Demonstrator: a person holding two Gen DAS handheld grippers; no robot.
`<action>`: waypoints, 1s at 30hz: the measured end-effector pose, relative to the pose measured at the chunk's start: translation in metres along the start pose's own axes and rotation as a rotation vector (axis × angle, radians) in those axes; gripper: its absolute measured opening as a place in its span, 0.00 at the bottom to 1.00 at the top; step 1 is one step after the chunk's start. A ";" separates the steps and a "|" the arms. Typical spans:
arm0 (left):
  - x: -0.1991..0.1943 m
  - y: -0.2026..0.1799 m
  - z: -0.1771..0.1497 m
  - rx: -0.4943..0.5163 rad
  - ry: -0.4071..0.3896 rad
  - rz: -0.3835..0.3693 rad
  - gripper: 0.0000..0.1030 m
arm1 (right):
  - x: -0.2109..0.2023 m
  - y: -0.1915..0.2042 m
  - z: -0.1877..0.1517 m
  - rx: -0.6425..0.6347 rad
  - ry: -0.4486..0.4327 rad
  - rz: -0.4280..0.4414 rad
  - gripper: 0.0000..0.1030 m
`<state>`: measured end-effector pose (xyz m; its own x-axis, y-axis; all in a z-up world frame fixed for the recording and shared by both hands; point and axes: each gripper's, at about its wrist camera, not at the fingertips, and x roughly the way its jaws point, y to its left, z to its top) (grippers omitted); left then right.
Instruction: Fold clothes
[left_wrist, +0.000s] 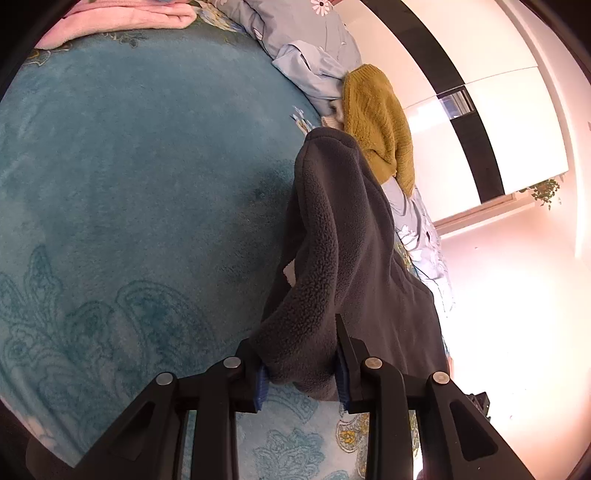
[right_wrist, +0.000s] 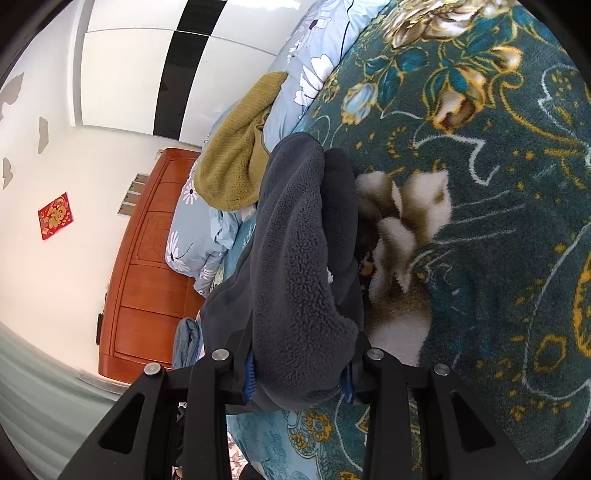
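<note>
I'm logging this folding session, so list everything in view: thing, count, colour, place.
fleece garment: one, dark grey, lifted over the blanket, gripped at both ends
plush blanket: one, teal with floral pattern, spread on the bed
knit sweater: one, mustard yellow, beyond the fleece
duvet: one, light blue with white flowers, bunched at the bed's edge
pink garment: one, folded, far edge of the blanket
wooden cabinet: one, reddish brown, against the wall
left gripper: fingers shut on fleece
right gripper: fingers shut on fleece

Your two wrist cameras, close over the bed

Each looks forward and downward along its fingers; both share the grey fleece (left_wrist: 343, 240) (right_wrist: 295, 258) toward 12 o'clock, mustard knit (left_wrist: 376, 122) (right_wrist: 236, 162) beyond.
</note>
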<state>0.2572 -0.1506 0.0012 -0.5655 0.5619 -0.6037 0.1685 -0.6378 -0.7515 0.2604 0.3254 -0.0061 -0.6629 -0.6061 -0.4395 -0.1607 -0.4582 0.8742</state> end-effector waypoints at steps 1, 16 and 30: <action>-0.001 0.001 0.002 0.005 0.000 0.000 0.36 | 0.000 -0.001 0.001 -0.004 0.007 -0.005 0.37; 0.025 -0.001 0.092 0.087 0.107 0.048 0.67 | -0.009 -0.008 0.059 -0.121 -0.003 -0.066 0.53; 0.087 -0.017 0.134 0.046 0.187 -0.032 0.57 | 0.078 0.004 0.141 -0.138 0.164 0.019 0.54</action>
<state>0.0966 -0.1611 -0.0030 -0.4091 0.6675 -0.6221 0.1137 -0.6392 -0.7606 0.1054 0.3682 -0.0079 -0.5352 -0.7078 -0.4612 -0.0408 -0.5237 0.8510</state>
